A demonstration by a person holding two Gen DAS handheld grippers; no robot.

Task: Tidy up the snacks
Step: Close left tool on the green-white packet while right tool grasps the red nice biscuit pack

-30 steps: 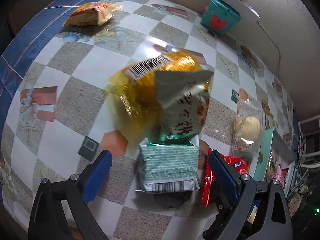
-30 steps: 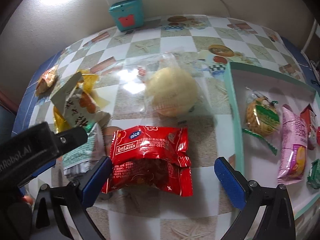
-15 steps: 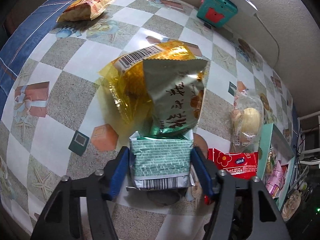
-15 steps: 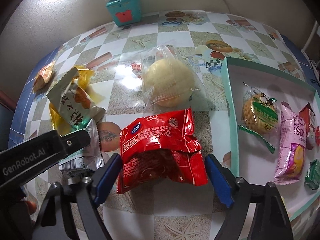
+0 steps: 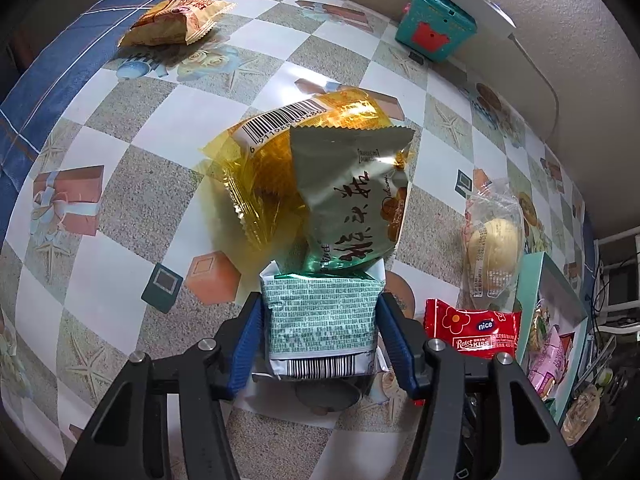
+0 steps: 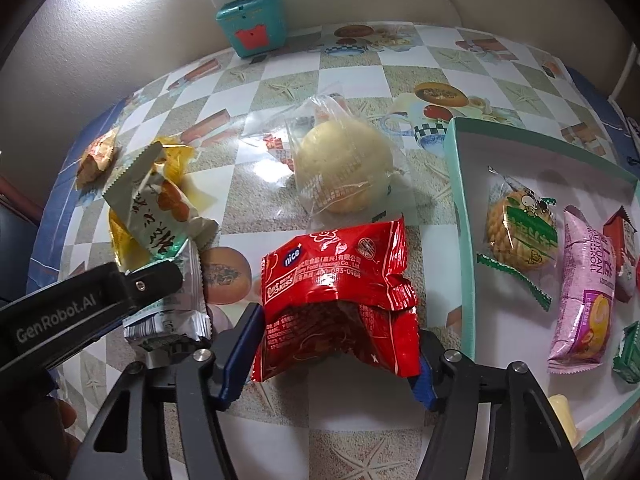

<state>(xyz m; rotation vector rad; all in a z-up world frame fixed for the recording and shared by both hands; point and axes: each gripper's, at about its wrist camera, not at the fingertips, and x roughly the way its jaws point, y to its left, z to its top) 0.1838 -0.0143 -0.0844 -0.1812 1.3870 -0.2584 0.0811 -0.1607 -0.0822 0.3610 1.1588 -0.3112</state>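
Observation:
My left gripper point(image 5: 320, 332) is shut on a green-and-white snack packet point(image 5: 322, 320), its blue pads pressing both sides; the packet also shows in the right wrist view point(image 6: 176, 312). A grey-green packet point(image 5: 356, 200) leans on a yellow packet point(image 5: 280, 160) just beyond it. My right gripper point(image 6: 336, 348) is shut on a red snack packet point(image 6: 336, 280), which crumples between the pads; it also shows in the left wrist view point(image 5: 472, 332). A bun in clear wrap point(image 6: 344, 168) lies beyond it. The teal-rimmed tray point(image 6: 460, 200) at the right holds several snacks.
An orange packet point(image 5: 172, 20) lies at the far left on the blue cloth edge. A teal box point(image 6: 252, 24) with a white power strip stands against the back wall. The left gripper's black body point(image 6: 80, 300) crosses the right wrist view at the left.
Both grippers have closed from wide open: the left on the green-and-white packet, the right on the red packet, which has buckled upward.

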